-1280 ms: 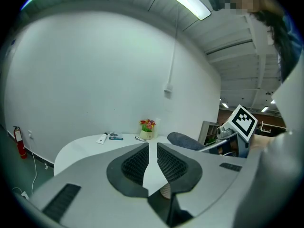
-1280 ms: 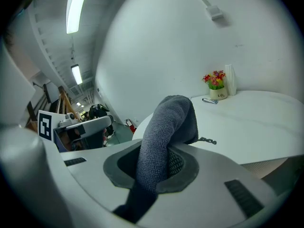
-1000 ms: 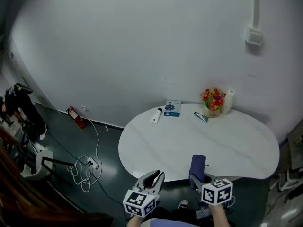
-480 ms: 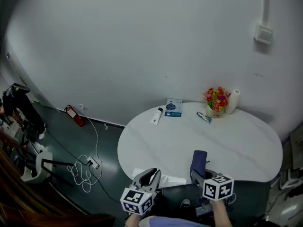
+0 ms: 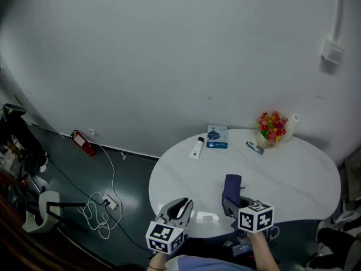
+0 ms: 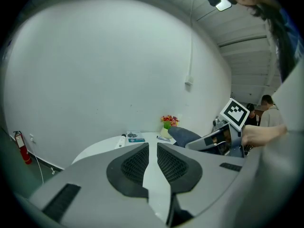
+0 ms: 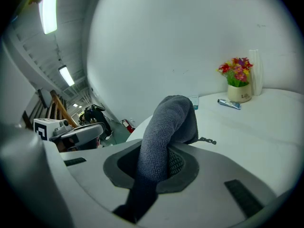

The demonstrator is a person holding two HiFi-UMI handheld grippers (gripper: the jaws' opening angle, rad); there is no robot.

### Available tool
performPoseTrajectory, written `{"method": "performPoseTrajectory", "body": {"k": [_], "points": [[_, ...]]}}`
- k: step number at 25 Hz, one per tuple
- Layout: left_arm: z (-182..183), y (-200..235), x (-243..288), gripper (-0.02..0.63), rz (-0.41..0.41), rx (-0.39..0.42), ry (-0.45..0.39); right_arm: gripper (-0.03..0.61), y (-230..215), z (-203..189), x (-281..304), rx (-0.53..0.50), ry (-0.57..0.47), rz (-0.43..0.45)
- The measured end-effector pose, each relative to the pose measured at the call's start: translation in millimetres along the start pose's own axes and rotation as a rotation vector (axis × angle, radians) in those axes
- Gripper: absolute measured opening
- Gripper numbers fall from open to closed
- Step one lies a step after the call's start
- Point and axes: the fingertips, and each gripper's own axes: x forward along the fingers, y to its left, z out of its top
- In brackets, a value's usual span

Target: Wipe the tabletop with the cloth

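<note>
A dark blue-grey cloth (image 5: 232, 186) stands up out of my right gripper (image 5: 234, 205), which is shut on its lower part just above the front edge of the white oval table (image 5: 293, 168). In the right gripper view the cloth (image 7: 166, 132) rises between the pads and folds over at the top, hiding the right gripper's (image 7: 164, 163) tips. My left gripper (image 5: 181, 206) hovers at the table's front left edge, shut with only a thin slit and nothing in it. The left gripper view shows the left gripper (image 6: 152, 148) facing the table, with the cloth (image 6: 183, 136) to its right.
At the table's back stand a flower pot (image 5: 271, 127), a white roll (image 5: 291, 124), a small tube (image 5: 254, 148), a blue booklet (image 5: 217, 136) and a white bottle (image 5: 197, 147). A flat white piece (image 5: 207, 216) lies at the front edge. A fire extinguisher (image 5: 80, 142) and cables (image 5: 98, 208) are on the floor at left.
Both grippers have come forward to the table's front edge, and the cloth now stands over the tabletop. The head view has shifted, so the table sits further right.
</note>
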Motion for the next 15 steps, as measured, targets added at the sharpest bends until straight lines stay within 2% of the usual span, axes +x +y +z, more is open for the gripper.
{"method": "performPoseTrajectory", "body": {"k": [4,15], "points": [[-6.5,40.2,-5.5,0.049,0.0,0.01,0.015,0.061,34.8,14.2,54.4,-0.049,0.034,0.037],[-25.9,125.2,-40.9,0.049,0.044,-0.04,0.048,0.061,134.7,38.2,203.6,-0.138,0.146,0.218]]}}
